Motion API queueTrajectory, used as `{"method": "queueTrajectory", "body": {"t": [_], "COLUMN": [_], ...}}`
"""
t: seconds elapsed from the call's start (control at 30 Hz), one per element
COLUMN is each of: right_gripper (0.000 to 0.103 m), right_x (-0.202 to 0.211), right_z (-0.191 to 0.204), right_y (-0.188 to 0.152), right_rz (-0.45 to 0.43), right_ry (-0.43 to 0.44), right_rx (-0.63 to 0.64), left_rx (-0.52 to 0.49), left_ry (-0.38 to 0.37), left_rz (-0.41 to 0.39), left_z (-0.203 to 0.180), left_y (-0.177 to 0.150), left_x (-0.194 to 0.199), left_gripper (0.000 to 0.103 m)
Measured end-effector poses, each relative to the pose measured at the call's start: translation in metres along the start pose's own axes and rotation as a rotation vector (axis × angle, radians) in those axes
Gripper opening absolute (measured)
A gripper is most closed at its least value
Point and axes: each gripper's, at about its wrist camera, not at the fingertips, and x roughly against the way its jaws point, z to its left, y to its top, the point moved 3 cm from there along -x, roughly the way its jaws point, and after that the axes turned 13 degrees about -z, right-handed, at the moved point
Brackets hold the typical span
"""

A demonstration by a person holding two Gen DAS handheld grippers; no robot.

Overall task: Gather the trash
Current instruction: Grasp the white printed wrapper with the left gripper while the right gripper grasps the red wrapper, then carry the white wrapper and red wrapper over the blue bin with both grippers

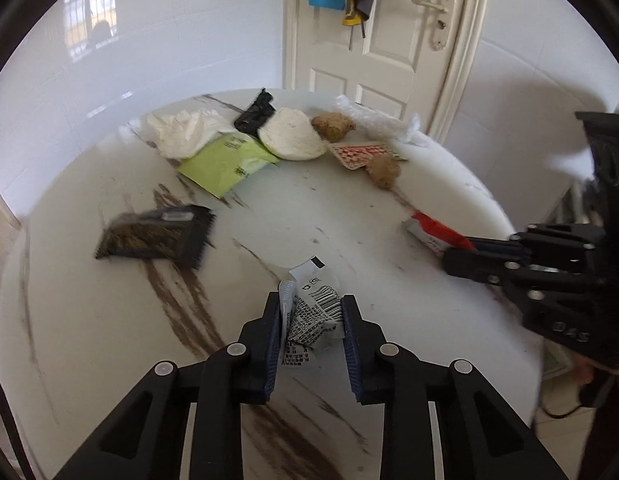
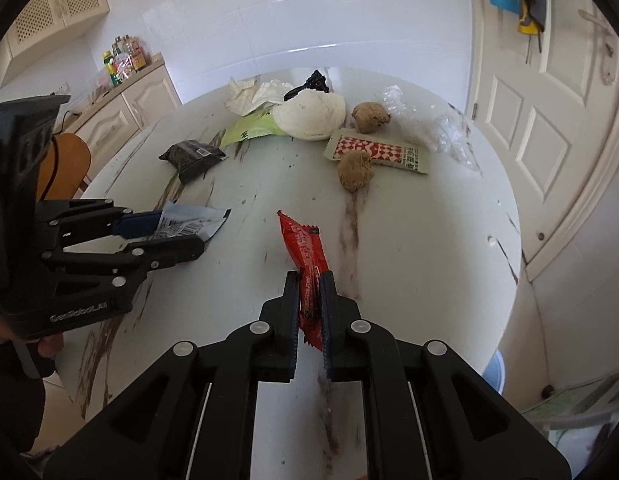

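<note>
right wrist view: our right gripper (image 2: 309,300) pinched tight on red wrapper (image 2: 305,252) near its tail, long axis pointing away over table (image 2: 449,240). left gripper (image 1: 311,320) closed partway on white wrapper (image 1: 313,312). we judge both light, crinkly, slippery film; grip flat ends, not middles.

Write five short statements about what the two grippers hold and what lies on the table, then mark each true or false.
1. The right gripper is shut on the red wrapper. True.
2. The left gripper is empty. False: it grips a white barcode wrapper.
3. Two brown ginger-like lumps lie on the table. True.
4. The green packet is in a gripper. False: it lies on the table.
5. The door stands open. False: it is closed.
</note>
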Motion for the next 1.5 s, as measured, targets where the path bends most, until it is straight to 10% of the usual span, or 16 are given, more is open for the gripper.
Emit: {"method": "queueTrajectory", "body": {"t": [0.4,0.63,1.17,1.5], "right_gripper": [0.007,0.007,0.007,0.007], "right_x": [0.051,0.122,0.163,0.122], "right_z": [-0.013,-0.064,-0.217,-0.256], "right_y": [0.003,-0.011,-0.100,-0.127], "right_rz": [-0.140,-0.240,-0.217,-0.163], "right_ry": [0.036,-0.033,-0.235,-0.218], "right_rx": [-0.073,-0.152,-0.413,-0.491], "left_rx": [0.001,-0.106,-0.323,-0.325], "left_ry": [-0.059,-0.146,-0.205,-0.123], "left_rz": [-0.058,-0.065,0.113,0.115], "left_z": [-0.047,-0.136,-0.291,-0.302], "left_y": [0.020,0.044,0.058,0.062], "left_x": [0.031,0.023,-0.134,-0.202], "left_gripper": [0.024,0.024,0.030,0.066]}}
